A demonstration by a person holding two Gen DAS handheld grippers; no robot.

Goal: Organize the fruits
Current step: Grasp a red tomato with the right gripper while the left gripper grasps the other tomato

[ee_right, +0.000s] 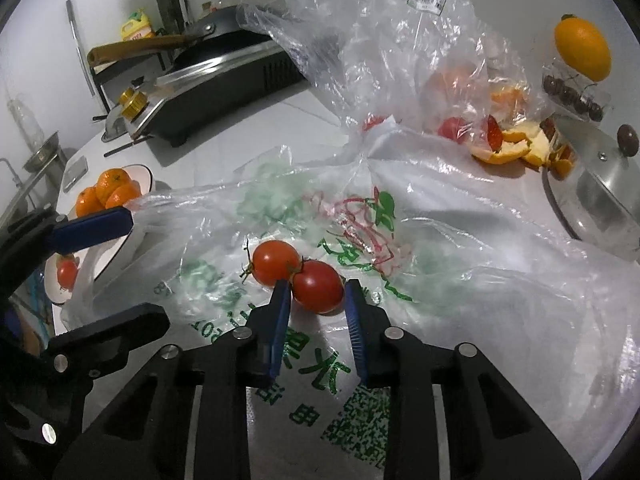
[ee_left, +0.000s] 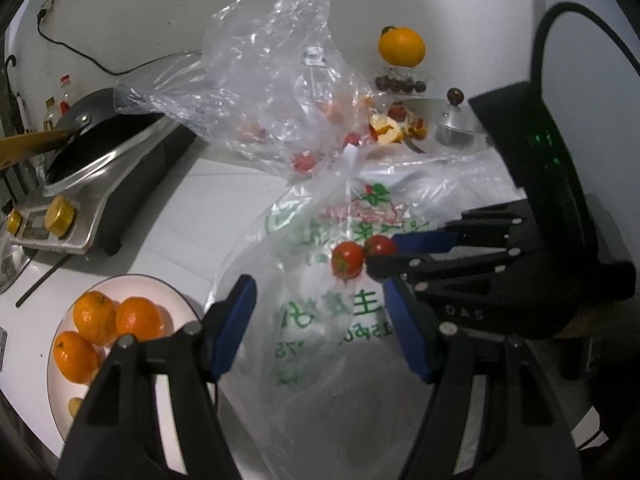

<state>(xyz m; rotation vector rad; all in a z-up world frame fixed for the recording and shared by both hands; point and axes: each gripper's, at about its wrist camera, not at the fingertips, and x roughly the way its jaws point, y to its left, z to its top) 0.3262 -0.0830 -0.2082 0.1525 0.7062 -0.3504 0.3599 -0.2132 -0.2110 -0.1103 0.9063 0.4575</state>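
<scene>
Two red cherry tomatoes lie touching on a printed plastic bag (ee_right: 420,280). My right gripper (ee_right: 317,300) is shut on the nearer tomato (ee_right: 318,286), one blue pad against each side. The other tomato (ee_right: 276,262) lies free just to its left. In the left wrist view the same pair shows as one tomato (ee_left: 347,260) in the open and another tomato (ee_left: 380,245) at the right gripper (ee_left: 382,253). My left gripper (ee_left: 318,284) hangs open above the bag, holding nothing. Several oranges (ee_left: 120,320) sit on a white plate (ee_left: 176,292) to its left.
A crumpled clear bag (ee_left: 260,80) with more tomatoes stands behind. Orange peels (ee_right: 516,144) and a steel pot lid (ee_right: 600,196) lie at the right. An orange (ee_right: 582,48) rests on a clear box of dark fruit. A cooker with a pan (ee_left: 92,148) is at the back left.
</scene>
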